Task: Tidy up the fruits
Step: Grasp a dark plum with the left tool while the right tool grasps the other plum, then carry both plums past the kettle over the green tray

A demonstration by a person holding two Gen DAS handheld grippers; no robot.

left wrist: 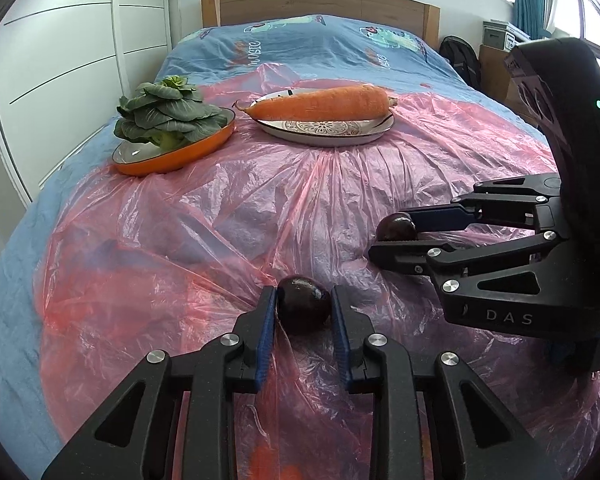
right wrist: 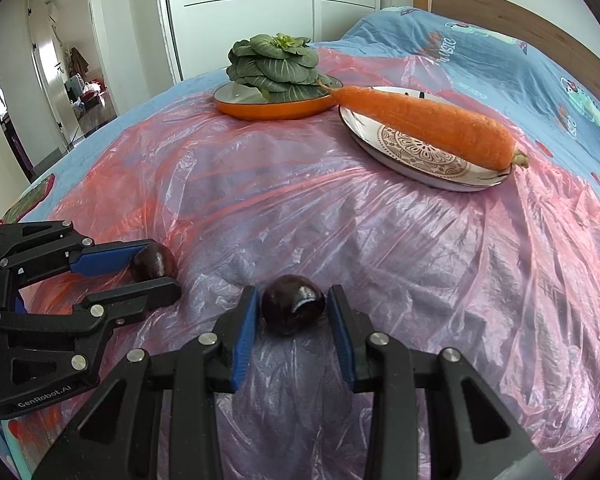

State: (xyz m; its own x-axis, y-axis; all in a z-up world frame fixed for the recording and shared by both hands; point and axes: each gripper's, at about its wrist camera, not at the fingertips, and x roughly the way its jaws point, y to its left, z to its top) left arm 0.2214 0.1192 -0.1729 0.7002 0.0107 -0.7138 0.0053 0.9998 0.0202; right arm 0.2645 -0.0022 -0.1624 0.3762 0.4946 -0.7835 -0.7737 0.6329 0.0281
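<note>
An orange dish (left wrist: 172,156) in the upper left of the left wrist view holds a head of dark leafy greens (left wrist: 164,110). Just beside it, at upper centre, a patterned white plate (left wrist: 328,128) carries a large carrot (left wrist: 320,104), lying across it with both ends over the rim. Both containers stand on a pink plastic sheet (left wrist: 220,208) spread over a bed (left wrist: 300,36) with a blue cover.

At lower centre of that view the left hand-held gripper (left wrist: 304,304) is closed on a dark plum (left wrist: 303,305), its blue pads pressed against both sides while the fruit rests on the sheet.

In the right wrist view a second dark plum (right wrist: 293,304) lies on the sheet at lower centre, between the fingers of the right hand-held gripper (right wrist: 293,306). The left pad touches it; a narrow gap shows at the right pad, so the grip is not yet closed.
</note>
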